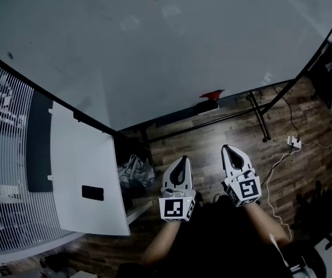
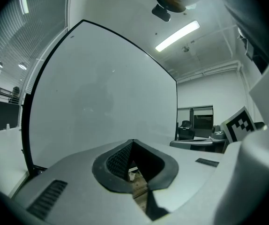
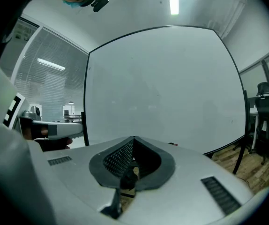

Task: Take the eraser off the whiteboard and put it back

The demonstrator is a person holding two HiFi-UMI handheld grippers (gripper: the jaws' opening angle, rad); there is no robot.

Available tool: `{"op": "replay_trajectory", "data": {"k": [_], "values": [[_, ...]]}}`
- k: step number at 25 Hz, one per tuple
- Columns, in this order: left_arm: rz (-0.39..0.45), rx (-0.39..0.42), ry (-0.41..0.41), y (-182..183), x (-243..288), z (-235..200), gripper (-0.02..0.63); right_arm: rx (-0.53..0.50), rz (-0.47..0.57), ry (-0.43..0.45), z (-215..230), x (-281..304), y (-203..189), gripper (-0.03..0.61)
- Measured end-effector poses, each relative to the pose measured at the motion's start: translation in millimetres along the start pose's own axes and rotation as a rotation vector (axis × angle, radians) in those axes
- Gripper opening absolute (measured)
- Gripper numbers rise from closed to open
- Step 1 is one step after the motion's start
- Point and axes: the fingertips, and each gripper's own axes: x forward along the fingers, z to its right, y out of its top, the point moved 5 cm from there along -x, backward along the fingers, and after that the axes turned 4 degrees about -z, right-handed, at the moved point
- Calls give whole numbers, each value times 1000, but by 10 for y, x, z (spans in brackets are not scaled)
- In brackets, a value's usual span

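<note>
The large white whiteboard [image 1: 154, 45] is faced almost square-on. The small red-topped block eraser [image 1: 210, 95] is seen resting at its bottom edge, on the dark ledge, a little right of centre. It has not been taken off yet.

The left claw [image 1: 181, 158] is held pinched fully together with nothing in it; in its own view only floor is glimpsed past the meeting tips. The right claw [image 1: 227, 148] is likewise closed tight and empty.

Both are carried side by side, low over the wood-pattern floor [image 1: 212, 141], pointed at the board and well apart from the eraser. This is judged to be an approach posture. The right claw is lined up nearer beneath the eraser, so the pick is likely to be made with it, and its jaws will have to be opened first.
</note>
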Motion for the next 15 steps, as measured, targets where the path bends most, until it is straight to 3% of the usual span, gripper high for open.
{"op": "replay_trajectory", "data": {"k": [6,15], "values": [[5,-2,-56,28,80,-212,2,-4,14,-56,-96,212,6,12],[-1,-13,-64,-30,259,-358,2,23,-15,-93,-46,500,-137,12]]}}
